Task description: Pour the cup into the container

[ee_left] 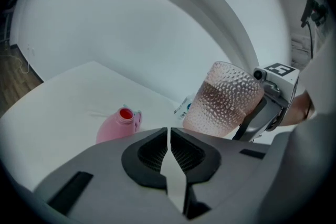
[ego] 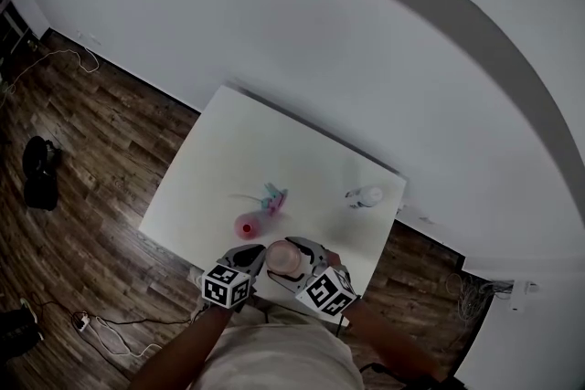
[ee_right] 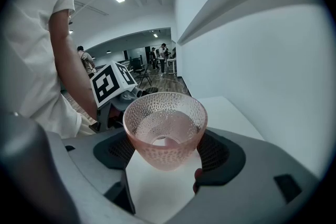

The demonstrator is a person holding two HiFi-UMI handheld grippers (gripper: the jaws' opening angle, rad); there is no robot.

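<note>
A dimpled pink translucent cup (ee_right: 165,131) sits between the jaws of my right gripper (ee_right: 168,153), which is shut on it; it seems to hold some liquid. In the head view the cup (ego: 283,258) is over the table's near edge, between the two grippers. A pink container (ego: 245,226) with a red open mouth (ee_left: 125,114) stands on the white table (ego: 238,151) just beyond. My left gripper (ee_left: 168,136) is shut with nothing between its jaws, left of the cup (ee_left: 223,99), which leans slightly in this view. The left gripper (ego: 247,258) is near the table's front edge.
A small teal and pink item (ego: 272,196) lies behind the container. A clear bottle (ego: 366,195) lies near the table's right edge, also visible as the bottle (ee_left: 184,107) behind the cup. Wooden floor, cables (ego: 101,324) and a dark bag (ego: 38,171) surround the table.
</note>
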